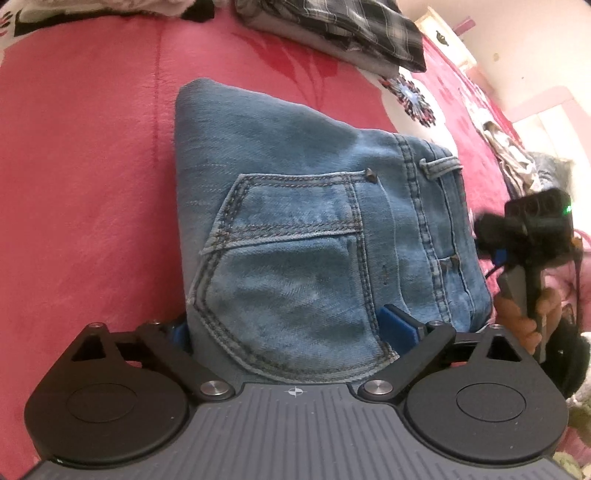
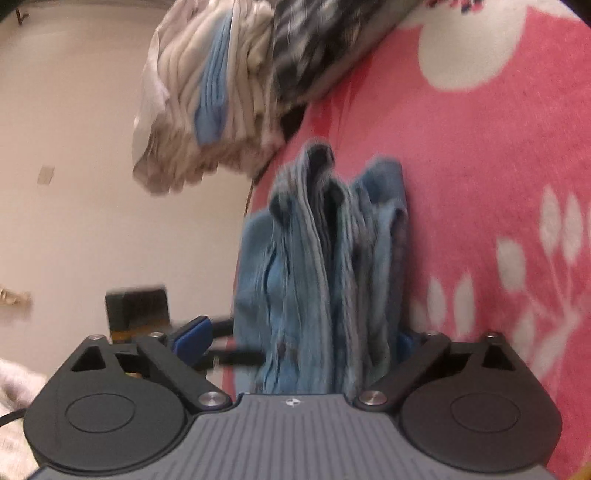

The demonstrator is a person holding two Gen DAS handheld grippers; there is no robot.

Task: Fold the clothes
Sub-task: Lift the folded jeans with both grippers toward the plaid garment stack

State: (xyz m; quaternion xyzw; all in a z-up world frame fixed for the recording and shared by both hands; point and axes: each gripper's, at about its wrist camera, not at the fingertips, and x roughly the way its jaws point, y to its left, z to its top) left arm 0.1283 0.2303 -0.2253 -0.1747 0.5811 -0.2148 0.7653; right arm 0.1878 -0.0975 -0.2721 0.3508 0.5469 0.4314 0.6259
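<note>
Both the left gripper [image 1: 291, 325] and right gripper [image 2: 295, 339] stood wide astride the folded jeans [image 1: 314, 229] on the pink blanket [image 1: 85, 184], apparently not pinching, with finished piles [image 1: 332, 29] toward one o'clock, so folding looked nearly done.

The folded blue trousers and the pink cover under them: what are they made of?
The folded jeans look like faded blue denim: twill weave, doubled seams, metal rivets at the pocket. The pink blanket looks like soft, fuzzy fleece or plush, matte with white flower prints; which exactly, I cannot tell.
</note>
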